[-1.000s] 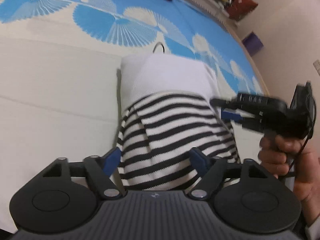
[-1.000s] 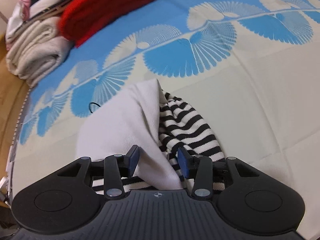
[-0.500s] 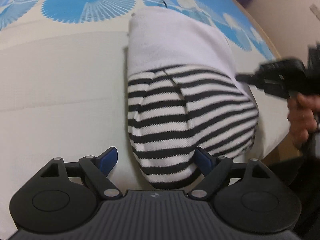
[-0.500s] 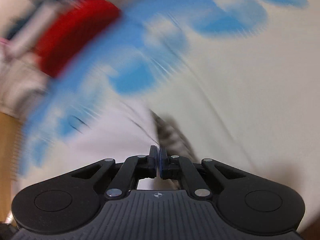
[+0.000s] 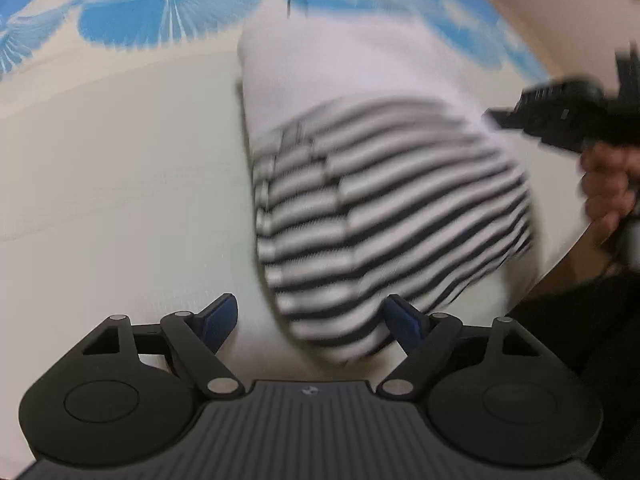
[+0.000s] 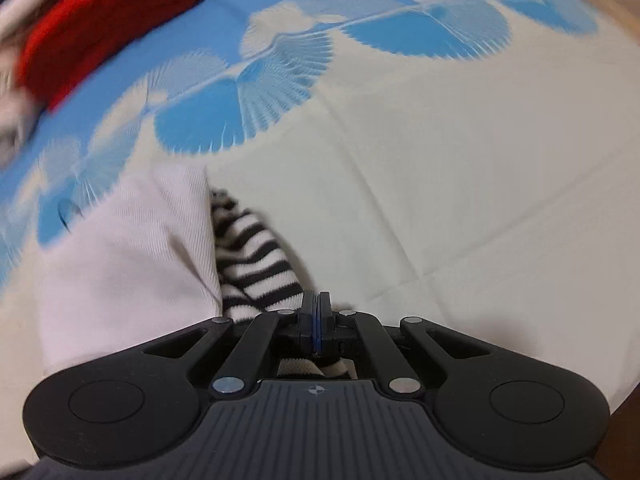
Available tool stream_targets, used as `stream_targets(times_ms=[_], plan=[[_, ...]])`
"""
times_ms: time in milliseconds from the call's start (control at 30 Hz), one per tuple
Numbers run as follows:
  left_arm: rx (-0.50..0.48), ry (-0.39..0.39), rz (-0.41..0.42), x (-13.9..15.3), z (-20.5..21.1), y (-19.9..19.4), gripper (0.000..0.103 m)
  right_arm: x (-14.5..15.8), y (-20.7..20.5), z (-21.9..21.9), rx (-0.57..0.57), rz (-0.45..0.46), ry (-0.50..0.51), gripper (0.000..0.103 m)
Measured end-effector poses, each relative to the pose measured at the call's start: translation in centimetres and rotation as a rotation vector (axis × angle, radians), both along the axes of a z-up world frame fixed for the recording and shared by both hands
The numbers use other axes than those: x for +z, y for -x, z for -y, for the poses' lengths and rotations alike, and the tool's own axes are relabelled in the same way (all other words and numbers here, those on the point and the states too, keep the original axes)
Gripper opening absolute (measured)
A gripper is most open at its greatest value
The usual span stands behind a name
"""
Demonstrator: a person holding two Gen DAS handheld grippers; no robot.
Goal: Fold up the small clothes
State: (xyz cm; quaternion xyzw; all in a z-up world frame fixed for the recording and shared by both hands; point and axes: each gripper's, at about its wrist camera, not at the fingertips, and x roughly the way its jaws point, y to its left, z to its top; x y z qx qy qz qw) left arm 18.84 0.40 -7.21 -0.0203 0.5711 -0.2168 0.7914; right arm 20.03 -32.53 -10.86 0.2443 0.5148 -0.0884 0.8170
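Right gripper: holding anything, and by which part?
Right gripper is shut at the striped garment's edge; whether fabric is pinched cannot be told. Left gripper is open, holding nothing.

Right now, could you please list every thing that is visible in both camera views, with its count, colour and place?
striped garment: one, black and white stripes with a plain white part, lying on the bed cover, partly folded.
bed cover: one, cream with blue fan pattern, under everything.
red cloth: one, red, far left corner in the right wrist view, blurred.
pale folded cloths: count unclear, whitish, beside the red cloth at the left edge.
left gripper: one, black with blue pads, jaws open, astride the garment's near end.
right gripper: one, black, jaws shut at the garment's striped edge.
hand: one, holding the right gripper.
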Motion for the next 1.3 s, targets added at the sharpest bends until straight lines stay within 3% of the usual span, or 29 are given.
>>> stream_targets(times_ms=[100, 167, 233, 300, 400, 500, 533, 600, 700, 733, 833, 933, 967, 1000, 1033, 1100, 1167, 1200, 1300], plan=[[0.061, 0.028, 0.084, 2.7, -1.2, -1.7, 0.085, 1.9, 0.5, 1.2, -0.011, 0.150, -0.057, 0.003], [0.067, 0.028, 0.108, 3.6, -1.2, -3.2, 0.085, 2.4, 0.1, 1.2, 0.015, 0.207, -0.097, 0.016], [0.045, 0.013, 0.134, 3.9, -0.6, -4.6, 0.085, 2.1, -0.5, 0.9, 0.031, 0.223, -0.165, 0.040], [0.013, 0.020, 0.165, 3.5, 0.1, -5.4, 0.085, 1.7, -1.2, 0.7, 0.026, 0.226, -0.205, 0.044], [-0.006, 0.102, 0.155, 1.5, 0.3, -5.2, 0.085, 0.9, -2.4, 0.4, 0.004, 0.225, -0.280, 0.050], [0.006, 0.089, 0.065, -0.4, 1.2, -4.8, 0.085, 0.0, -3.7, 0.0, -0.017, 0.197, -0.327, 0.050], [-0.012, 0.099, 0.071, -0.5, 1.6, -4.7, 0.086, -0.2, -4.1, -0.2, -0.023, 0.192, -0.340, 0.042], [-0.064, 0.082, 0.055, -1.1, 2.6, -4.7, 0.087, 0.0, -4.6, -0.4, -0.029, 0.227, -0.363, 0.003], [-0.067, 0.056, 0.008, -2.7, 2.8, -5.2, 0.088, 2.0, -4.2, 0.4, -0.064, 0.392, -0.365, 0.003], [-0.075, 0.059, -0.003, -3.0, 2.9, -5.3, 0.088, 2.1, -4.4, 0.5, -0.061, 0.382, -0.330, 0.003], [-0.094, 0.061, -0.015, -3.4, 3.1, -5.3, 0.088, -0.9, -5.6, -0.2, -0.080, 0.122, -0.134, 0.003], [-0.062, 0.090, -0.046, -3.4, 2.5, -5.8, 0.088, -1.1, -5.8, -0.9, -0.051, 0.115, -0.097, 0.010], [-0.054, 0.102, -0.054, -3.4, 2.2, -5.8, 0.088, -0.7, -5.7, -1.2, -0.030, 0.123, -0.065, 0.016], [-0.046, 0.115, -0.060, -3.2, 2.2, -5.9, 0.088, -0.3, -5.4, -1.2, -0.026, 0.131, -0.044, 0.031], [-0.035, 0.132, -0.061, -3.0, 2.0, -6.1, 0.088, 0.3, -4.8, -1.0, -0.042, 0.150, -0.040, 0.041], [-0.003, 0.166, -0.054, -2.5, 1.2, -6.5, 0.088, 1.2, -3.5, 0.0, -0.063, 0.196, -0.076, 0.044], [0.043, 0.203, -0.055, -2.1, -0.1, -7.2, 0.088, 1.5, -2.4, 0.8, -0.027, 0.212, -0.144, 0.053], [0.069, 0.217, -0.057, -1.8, -0.6, -7.4, 0.088, 1.3, -1.9, 0.9, 0.018, 0.191, -0.171, 0.058], [0.165, 0.256, -0.066, -1.8, -1.7, -8.9, 0.088, 0.7, -0.7, 0.9, 0.117, 0.126, -0.233, 0.058]])
